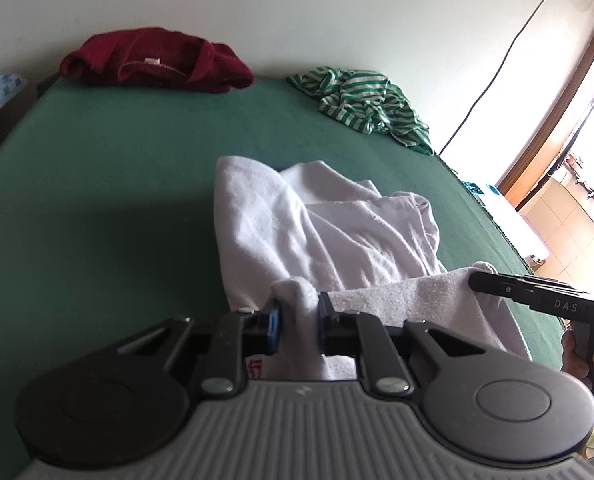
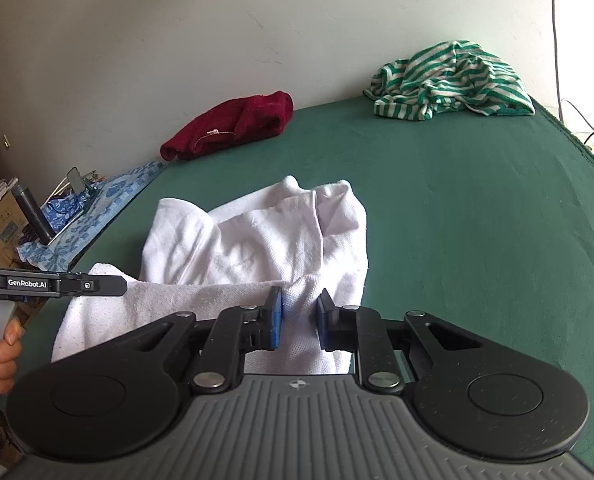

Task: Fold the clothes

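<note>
Over the left gripper's (image 1: pixel 299 312) own camera, I see its jaws pinching a bunched corner of the white garment (image 1: pixel 321 232), which lies crumpled near the front of the green table (image 1: pixel 117 160). From that pinch a taut hem runs to the right, where the right gripper (image 1: pixel 481 278) clamps the other corner; a hand (image 1: pixel 577 356) grips its handle. The edge seems held stretched between the two so the cloth can be lifted and laid flat. Further back, against the wall, a dark red sweater (image 1: pixel 157 62) and a green striped shirt (image 1: pixel 361 104) lie in heaps, well apart from the white one, probably waiting their turn. Looking along the right gripper (image 2: pixel 299 312), the jaws press on a fold of the same white garment (image 2: pixel 257 240), blue pads (image 2: pixel 275 320) squeezing the fabric on both sides. At the left edge, the left gripper (image 2: pixel 113 285) bites the far end of the hem, with a hand (image 2: pixel 1 360) around its handle. Most of the garment is still rumpled beyond the held edge, so I judge folding has barely begun. Behind it sit the red sweater (image 2: pixel 233 128) and striped shirt (image 2: pixel 449 80).
</note>
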